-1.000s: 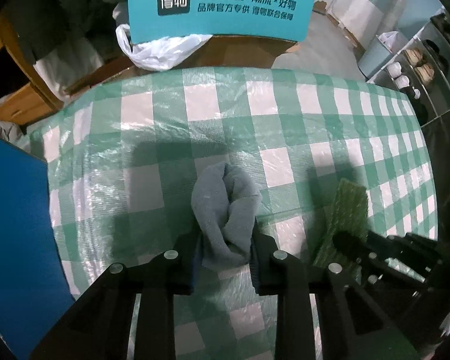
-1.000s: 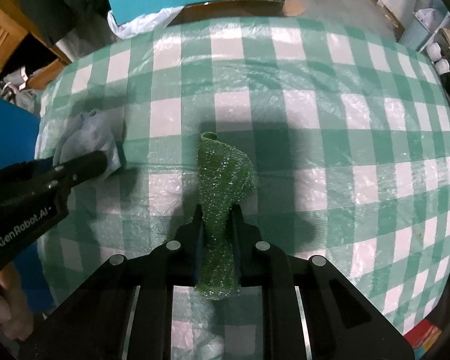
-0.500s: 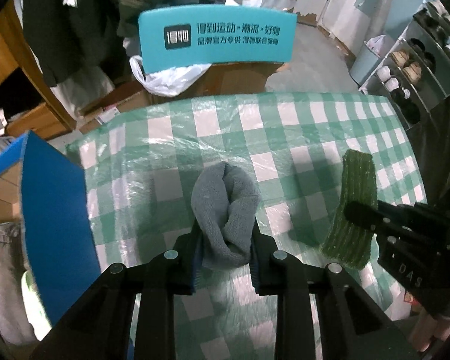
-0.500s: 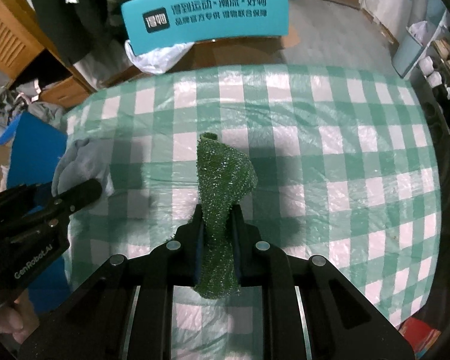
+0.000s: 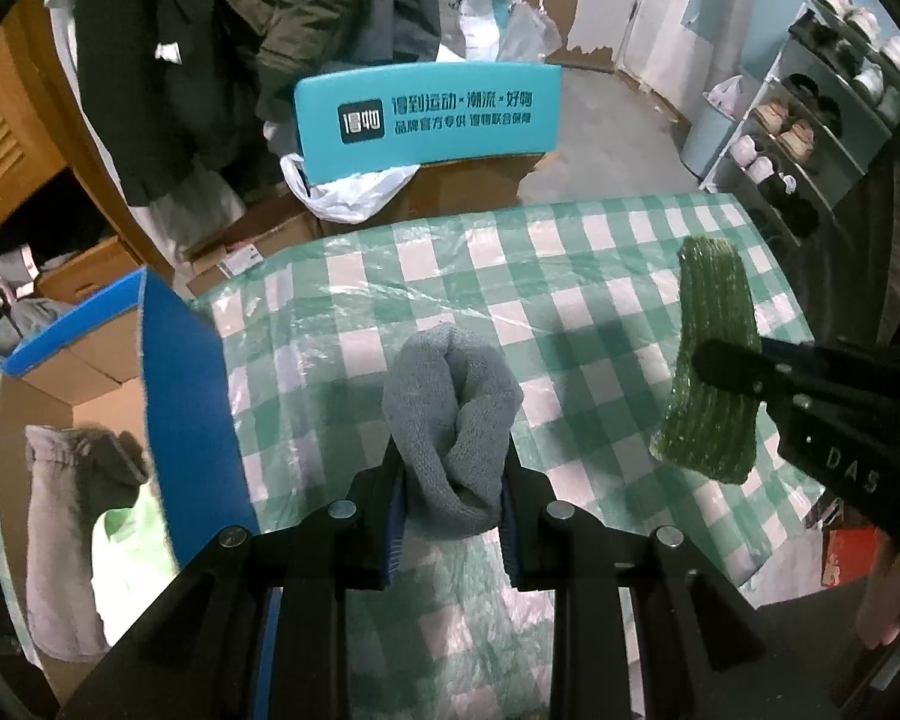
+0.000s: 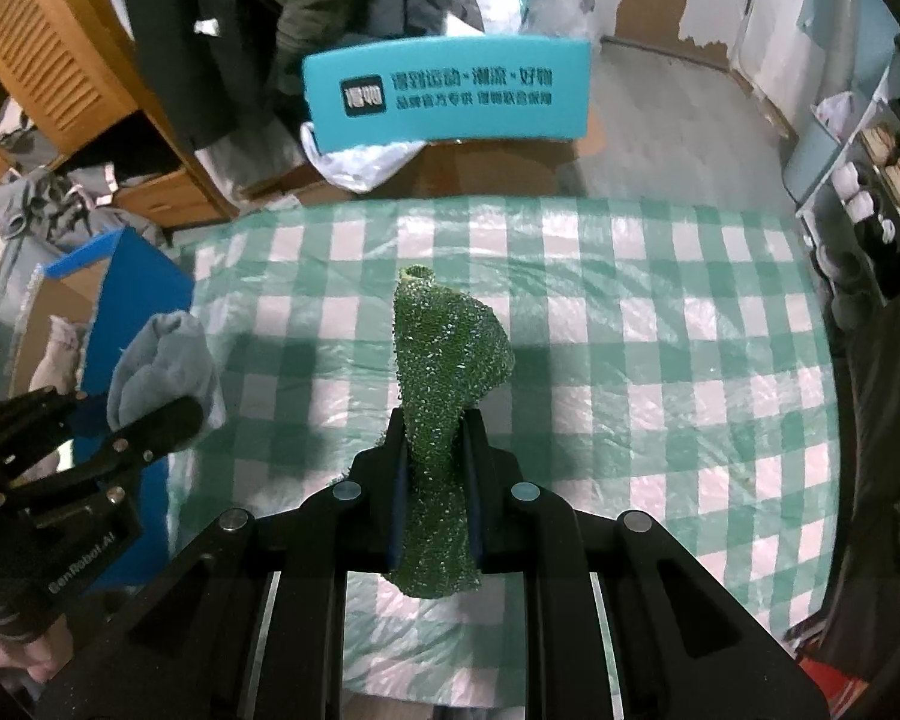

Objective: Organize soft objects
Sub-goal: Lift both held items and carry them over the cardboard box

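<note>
Both soft items are off the bench (image 5: 570, 276) now, one per gripper. Left gripper (image 5: 453, 492): fingers clamped on a folded grey sock (image 5: 450, 414), bunched double, the loop sticking out past the fingertips, over the bench's left half. Right gripper (image 6: 435, 480): fingers pressed nearly together on a green sparkly sock (image 6: 444, 372), pinched about midway, both ends hanging free, one out past the fingertips and one back behind them, over the bench middle.

Handling, my read: both light, limp, no stiffness, nothing fragile. Grey one is thick terry-like knit, compresses a lot, grips well. Green one is thinner and flatter with a glittery rough knit; it droops and twists in the pinch, may swing. Mid-body pinch works for both; taking a bunched fold beats an edge, since a single layer could slide out.

Containers: open cardboard box with blue flaps (image 5: 168, 372) stands just off the bench's left edge, lower than the top. Inside it: a grey fleecy garment (image 5: 66, 516) and something pale green (image 5: 132, 546), rest hidden by the flap. Likely drop target, though that's a guess. Bench is covered by a green-white checked cloth under clear plastic, no other items visible on it. Teal chair back (image 5: 426, 114) past the far edge.
</note>
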